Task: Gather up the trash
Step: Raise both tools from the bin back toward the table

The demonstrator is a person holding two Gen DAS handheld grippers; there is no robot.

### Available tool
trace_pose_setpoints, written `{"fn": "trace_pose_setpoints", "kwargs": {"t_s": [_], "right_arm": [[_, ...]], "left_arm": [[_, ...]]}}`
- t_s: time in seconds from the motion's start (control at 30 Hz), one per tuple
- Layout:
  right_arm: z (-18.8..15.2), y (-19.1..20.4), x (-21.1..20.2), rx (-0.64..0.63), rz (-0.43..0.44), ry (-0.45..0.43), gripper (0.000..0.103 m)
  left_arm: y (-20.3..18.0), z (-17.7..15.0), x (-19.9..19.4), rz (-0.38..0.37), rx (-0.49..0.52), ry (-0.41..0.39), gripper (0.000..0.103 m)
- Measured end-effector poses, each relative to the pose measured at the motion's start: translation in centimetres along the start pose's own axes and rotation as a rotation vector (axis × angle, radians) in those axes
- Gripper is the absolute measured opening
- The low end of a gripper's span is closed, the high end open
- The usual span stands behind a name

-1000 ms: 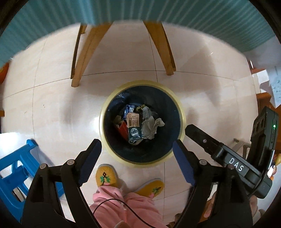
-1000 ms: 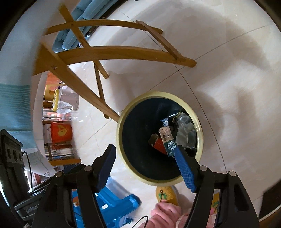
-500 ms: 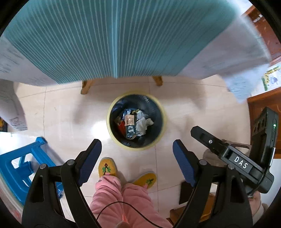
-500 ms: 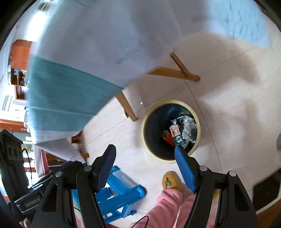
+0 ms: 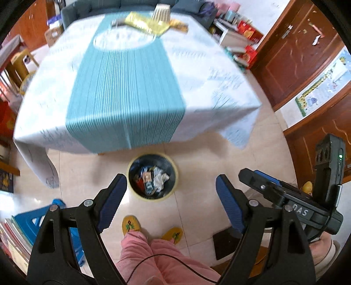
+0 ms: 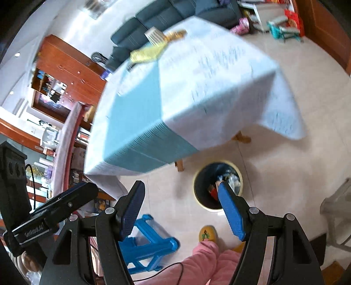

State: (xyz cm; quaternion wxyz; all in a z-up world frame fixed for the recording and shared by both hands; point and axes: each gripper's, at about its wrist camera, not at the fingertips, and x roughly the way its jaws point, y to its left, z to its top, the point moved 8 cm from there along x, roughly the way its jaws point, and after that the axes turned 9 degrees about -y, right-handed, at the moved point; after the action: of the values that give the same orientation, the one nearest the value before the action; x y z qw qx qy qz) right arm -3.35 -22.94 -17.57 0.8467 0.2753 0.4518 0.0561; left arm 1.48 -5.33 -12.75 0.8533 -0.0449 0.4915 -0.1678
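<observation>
Risen well above the floor since a second ago — bin [image 5: 153, 179] now small and far below, table top now in sight. At far left, a blue plastic stool [image 5: 33, 221] on the tiles. Left gripper [image 5: 171, 198] held high, jaws wide apart, nothing between the blue pads [image 5: 112, 200]. Beyond it, table [image 5: 136, 83] under a white cloth with a teal striped runner; at its far end, blurred, yellow and gold wrappers [image 5: 151, 23] and a pale ribbed cup [image 5: 162, 10]. On the floor just beside the table's near edge, dark bin with a cream rim, holding crumpled wrappers and paper [image 5: 153, 180]. Below that, yellow slippers [image 5: 131, 225] and pink trouser legs [image 5: 158, 256]. Further right, right gripper [image 6: 182, 210] — likewise spread open, empty, its right pad [image 6: 230, 211] overlapping the bin [image 6: 205, 188] in its own view.
</observation>
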Motion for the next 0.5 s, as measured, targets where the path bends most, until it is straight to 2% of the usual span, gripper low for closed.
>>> {"fn": "trace_pose_setpoints", "kwargs": {"t_s": [0.23,0.5], "right_arm": [[4.3,2.4,-6.7,-0.062,0.039,-0.099,0.070],[7.5,4.0,-7.7,-0.108,0.060,-0.145,0.071]], "left_arm": [[-2.7,5.2,-5.8,-0.009,0.022,-0.137,0.081],[-4.9,8.9,-9.6,0.003,0.060,-0.242,0.081]]}}
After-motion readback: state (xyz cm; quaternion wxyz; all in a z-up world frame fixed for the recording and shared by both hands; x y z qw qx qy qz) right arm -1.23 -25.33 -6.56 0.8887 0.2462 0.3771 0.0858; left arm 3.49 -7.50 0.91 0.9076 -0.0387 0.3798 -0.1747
